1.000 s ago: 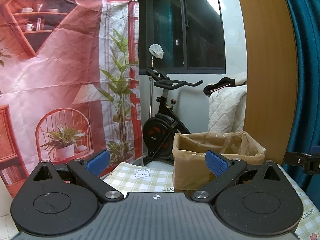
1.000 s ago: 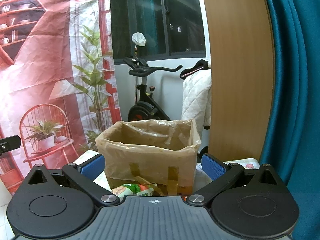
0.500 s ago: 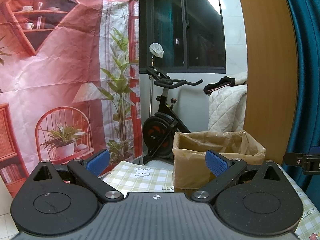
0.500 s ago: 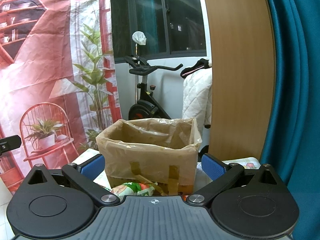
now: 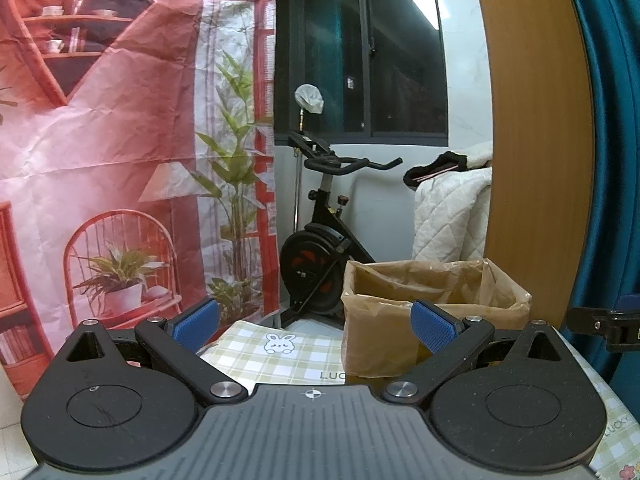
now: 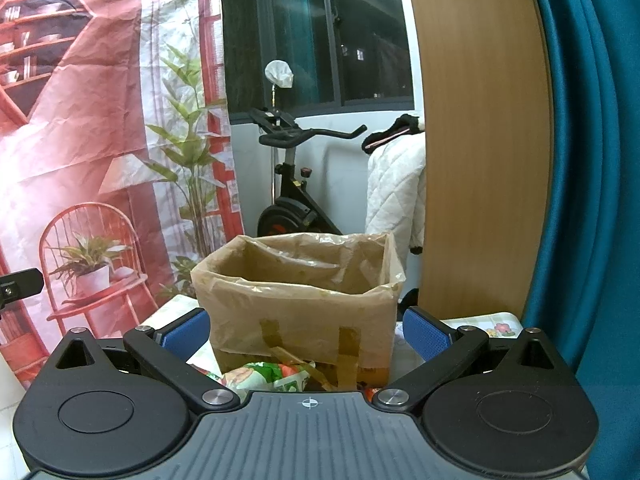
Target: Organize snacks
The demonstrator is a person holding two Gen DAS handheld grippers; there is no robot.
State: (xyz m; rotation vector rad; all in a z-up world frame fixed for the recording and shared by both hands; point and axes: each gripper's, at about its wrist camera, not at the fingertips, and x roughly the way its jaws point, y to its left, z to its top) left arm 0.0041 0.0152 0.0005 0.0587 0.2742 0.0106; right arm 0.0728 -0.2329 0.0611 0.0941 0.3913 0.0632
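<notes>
We are holding the left gripper point(image 5: 314, 326) and right gripper point(image 6: 306, 332), jaws spread and empty, facing the lined box point(image 6: 300, 304) mid-frame, risking snagging its loose liner while lifting the snack packet point(image 6: 266, 376) low-centre.

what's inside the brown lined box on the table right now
Only the crinkled plastic liner shows inside the box; its walls hide the bottom, so any contents are unseen. A snack packet lies outside, in front.

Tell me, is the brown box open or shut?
Open. The box has no lid on top, and its plastic liner folds over the rim, showing the hollow inside.
</notes>
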